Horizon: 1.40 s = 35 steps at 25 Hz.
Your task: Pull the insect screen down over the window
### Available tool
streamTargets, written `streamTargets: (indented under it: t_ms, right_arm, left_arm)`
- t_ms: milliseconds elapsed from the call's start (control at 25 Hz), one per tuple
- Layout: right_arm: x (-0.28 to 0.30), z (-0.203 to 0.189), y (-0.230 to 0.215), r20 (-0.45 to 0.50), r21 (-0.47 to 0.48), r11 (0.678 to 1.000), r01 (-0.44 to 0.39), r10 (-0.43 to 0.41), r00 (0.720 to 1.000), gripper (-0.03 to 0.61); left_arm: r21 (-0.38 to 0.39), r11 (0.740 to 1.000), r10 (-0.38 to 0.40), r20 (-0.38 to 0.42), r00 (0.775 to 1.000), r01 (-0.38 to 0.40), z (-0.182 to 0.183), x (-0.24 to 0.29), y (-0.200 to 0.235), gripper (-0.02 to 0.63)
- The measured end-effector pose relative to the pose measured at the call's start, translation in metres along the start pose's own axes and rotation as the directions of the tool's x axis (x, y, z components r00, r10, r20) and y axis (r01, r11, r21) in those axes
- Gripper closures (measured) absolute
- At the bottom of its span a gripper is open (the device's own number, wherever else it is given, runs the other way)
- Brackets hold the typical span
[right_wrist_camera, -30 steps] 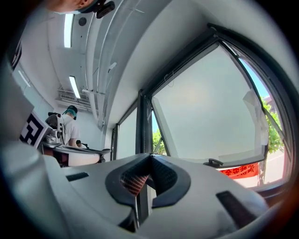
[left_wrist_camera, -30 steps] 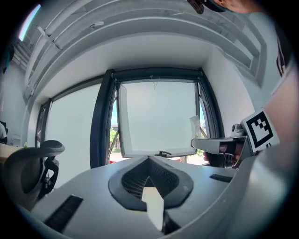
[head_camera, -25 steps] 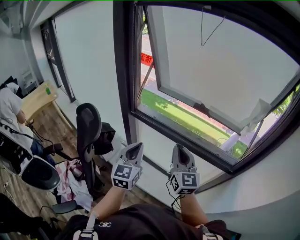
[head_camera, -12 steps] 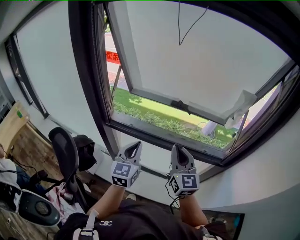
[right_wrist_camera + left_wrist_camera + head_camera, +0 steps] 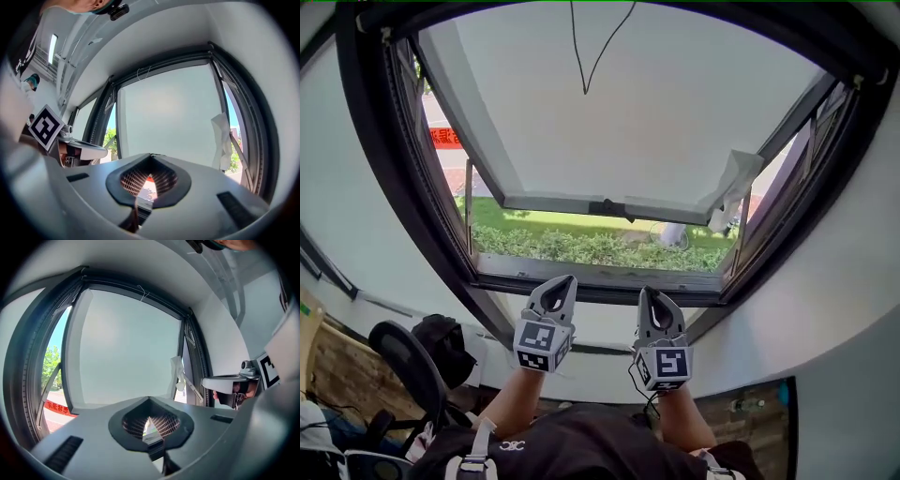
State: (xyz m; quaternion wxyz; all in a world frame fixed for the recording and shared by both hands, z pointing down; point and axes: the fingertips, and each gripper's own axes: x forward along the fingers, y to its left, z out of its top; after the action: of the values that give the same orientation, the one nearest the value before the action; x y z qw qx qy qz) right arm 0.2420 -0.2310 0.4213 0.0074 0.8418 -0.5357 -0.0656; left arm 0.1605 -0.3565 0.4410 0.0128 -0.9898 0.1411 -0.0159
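I have swung round. A second ago the chair and the room's left side filled half the head view; now the window (image 5: pixel 386 178) sits square ahead and fills most of it. Left tongs (image 5: pixel 560 286) and right tongs (image 5: pixel 648 298) stay side by side, low and near me, below the sill (image 5: pixel 591 278). Both are pressed together with nothing between them, as their own views show.

No screen is over the opening. I judge it is still rolled up at the top, out of view. A thin dark cord (image 5: pixel 579 56) hangs at top centre, far above both tongs, and is likely the pull. So I am lined up but nothing is grabbed; the reach up comes next.

The sash (image 5: pixel 628 122) is tilted open outward, with a white scrap (image 5: pixel 728 190) at its right corner. A hedge (image 5: pixel 581 247) shows through the gap. Below the sill is plain pale wall (image 5: pixel 825 328). The chair (image 5: pixel 401 359) is now pushed to the near-left corner, over wood floor (image 5: pixel 333 380).
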Motion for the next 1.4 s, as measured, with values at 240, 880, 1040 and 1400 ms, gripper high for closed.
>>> streamTargets:
  t_ms: [240,880,1040,1400]
  right_arm:
    - [-0.007,-0.007,-0.025,-0.026,-0.007,0.998,0.065,-0.065,0.998,0.573]
    - [-0.015,0.002,-0.06,-0.199,-0.481,0.876,-0.026,-0.081,0.977,0.345]
    - [-0.024,0.038,-0.086,-0.183,-0.616,0.787,-0.026,-0.111,0.977,0.347]
    - [-0.033,0.149,-0.13,-0.052,-0.727,0.686,0.027,-0.094,0.994,0.354]
  left_arm:
    - [-0.004,0.998,-0.064,-0.021,0.998,0.064,-0.007,0.02,-0.02,0.606]
    - [0.58,0.814,0.055,-0.111,0.992,0.02,0.028,0.019,0.0,0.362]
    - [0.696,0.717,0.041,-0.098,0.994,0.039,0.07,0.007,0.002,0.364]
    - [0.787,0.614,0.118,-0.009,0.993,-0.066,0.188,-0.019,0.011,0.371]
